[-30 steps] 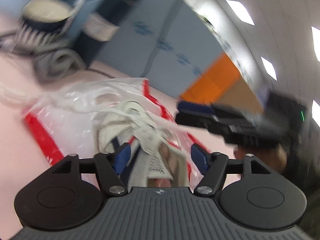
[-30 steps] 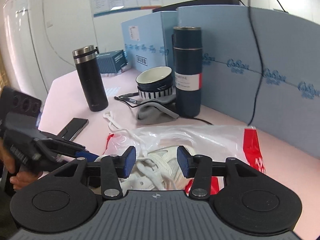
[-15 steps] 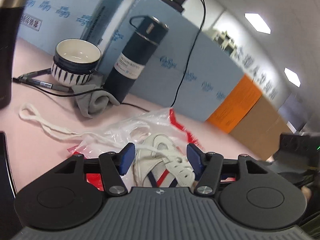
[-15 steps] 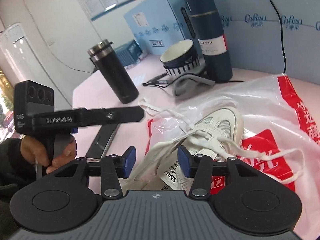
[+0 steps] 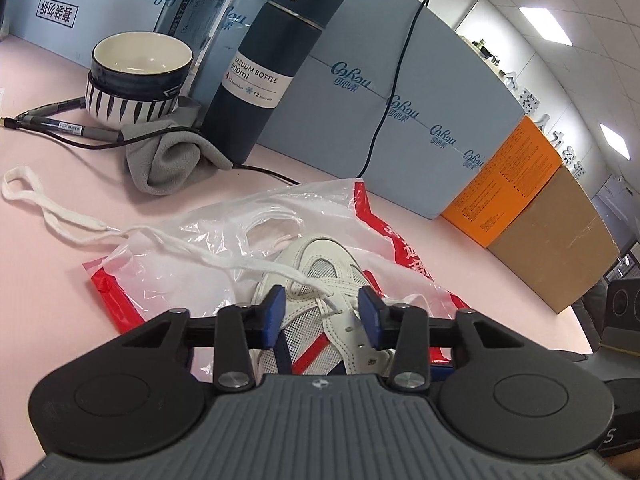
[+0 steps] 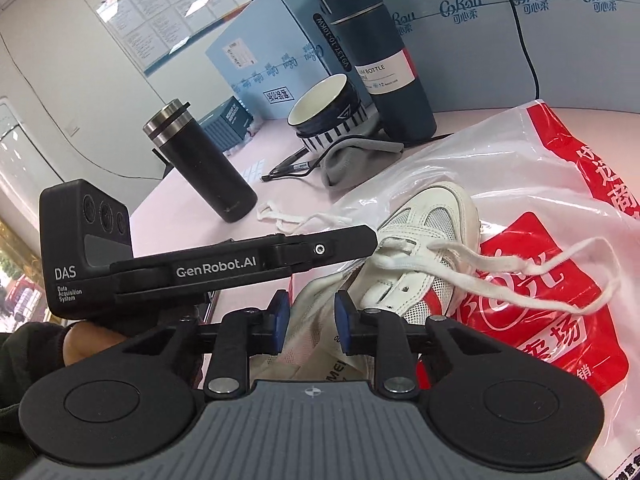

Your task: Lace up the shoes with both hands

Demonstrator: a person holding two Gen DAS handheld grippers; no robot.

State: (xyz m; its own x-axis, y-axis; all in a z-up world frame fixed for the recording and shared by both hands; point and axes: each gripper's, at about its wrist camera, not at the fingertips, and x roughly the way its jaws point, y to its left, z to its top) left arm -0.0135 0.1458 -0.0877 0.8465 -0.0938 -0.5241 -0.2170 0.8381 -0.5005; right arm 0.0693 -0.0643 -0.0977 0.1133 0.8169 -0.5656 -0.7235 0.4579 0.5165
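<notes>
A white sneaker (image 5: 320, 264) lies on a red and clear plastic bag (image 5: 168, 280) on the pink table. One loose white lace (image 5: 80, 232) trails off to the left; the other end (image 6: 560, 276) lies across the bag on the right. My left gripper (image 5: 323, 316) hovers over the lace panel. Its jaws are closing, with the lace crossing between the blue pads and not pinched. My right gripper (image 6: 311, 320) sits at the shoe's tongue (image 6: 316, 344). Its jaws are closing too, and the tongue is between the pads with no clear contact. The left gripper (image 6: 370, 240) reaches across the right wrist view above the shoe.
Behind the shoe stand a dark blue vacuum bottle (image 5: 276, 60), a striped bowl (image 5: 140, 76), a grey cloth (image 5: 172, 160) and pens with a cable (image 5: 60, 124). A black flask (image 6: 200, 160) stands at the left. Orange and brown boxes (image 5: 520, 184) and blue boards line the back.
Both pairs of jaws have narrowed. The left view has swung down onto the shoe's lace panel. The right gripper has rolled and dropped closer to the tongue, with the left gripper now crossing its view.
</notes>
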